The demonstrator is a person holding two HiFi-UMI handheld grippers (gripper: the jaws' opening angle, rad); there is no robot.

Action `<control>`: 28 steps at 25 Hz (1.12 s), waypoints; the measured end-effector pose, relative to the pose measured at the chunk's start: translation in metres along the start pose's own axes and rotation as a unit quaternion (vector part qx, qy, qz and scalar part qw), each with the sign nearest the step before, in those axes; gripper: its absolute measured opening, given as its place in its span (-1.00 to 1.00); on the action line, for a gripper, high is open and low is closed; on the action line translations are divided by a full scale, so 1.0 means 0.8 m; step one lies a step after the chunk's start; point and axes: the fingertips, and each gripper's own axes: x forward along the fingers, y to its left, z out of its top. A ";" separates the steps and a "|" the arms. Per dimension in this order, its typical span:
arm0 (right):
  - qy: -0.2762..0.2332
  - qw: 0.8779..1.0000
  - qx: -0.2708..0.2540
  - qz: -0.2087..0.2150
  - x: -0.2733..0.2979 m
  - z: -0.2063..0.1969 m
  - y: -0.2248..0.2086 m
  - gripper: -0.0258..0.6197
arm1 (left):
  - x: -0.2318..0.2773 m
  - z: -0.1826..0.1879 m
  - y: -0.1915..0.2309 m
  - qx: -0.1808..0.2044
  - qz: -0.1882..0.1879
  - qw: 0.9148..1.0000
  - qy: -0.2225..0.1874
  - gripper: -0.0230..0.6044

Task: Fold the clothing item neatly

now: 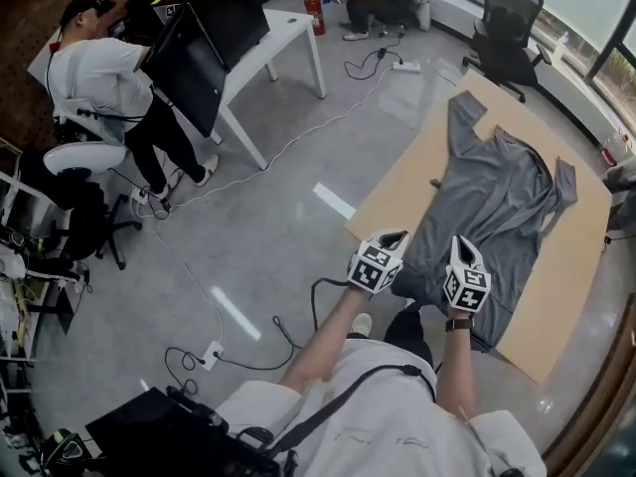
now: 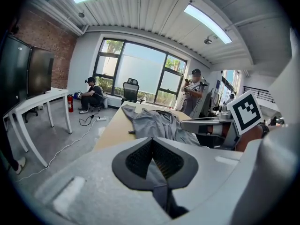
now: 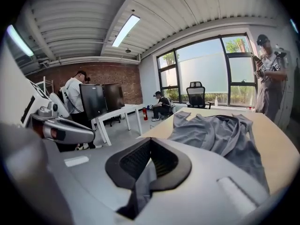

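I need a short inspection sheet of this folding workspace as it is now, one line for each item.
Surface: tan board on the floor, partly bare.
Job's things: grey shirt lying on the board, creased, not yet folded.
Clutter: small dark thing on the board beside the shirt; cannot tell what.
Tongs: left tongs and right tongs both shut on the shirt's near edge.
Cables: white cable and black cable on the floor.
Surroundings: white table, office chair, fire extinguisher, person in white.

A grey long-sleeved fabric shirt (image 1: 497,202) lies rumpled and spread ahead, its near hem pinched by the left tool (image 1: 396,238) and the right tool (image 1: 459,244).
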 end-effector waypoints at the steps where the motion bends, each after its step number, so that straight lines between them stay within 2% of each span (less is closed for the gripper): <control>1: -0.004 1.000 0.000 -0.003 -0.007 0.000 0.002 -0.90 | -0.003 -0.003 -0.006 0.005 -0.006 1.000 -0.001 -0.93; 6: -0.025 1.000 0.003 -0.014 -0.025 0.006 0.023 -0.90 | -0.020 -0.009 -0.012 0.028 -0.027 0.999 0.004 -0.93; 11: -0.017 0.999 -0.002 -0.037 -0.059 -0.001 0.000 -0.90 | -0.008 -0.027 -0.038 0.023 -0.052 0.998 0.017 -0.93; 19: -0.016 0.997 0.035 -0.062 -0.090 -0.012 -0.055 -0.90 | 0.018 -0.072 -0.075 0.048 -0.069 0.994 0.077 -0.93; 24: -0.011 0.997 0.041 -0.072 -0.117 -0.023 -0.090 -0.90 | 0.045 -0.115 -0.120 0.063 -0.085 0.987 0.118 -0.93; 28: 0.008 0.995 0.062 -0.082 -0.139 -0.056 -0.117 -0.90 | 0.066 -0.164 -0.143 0.051 -0.076 0.984 0.150 -0.93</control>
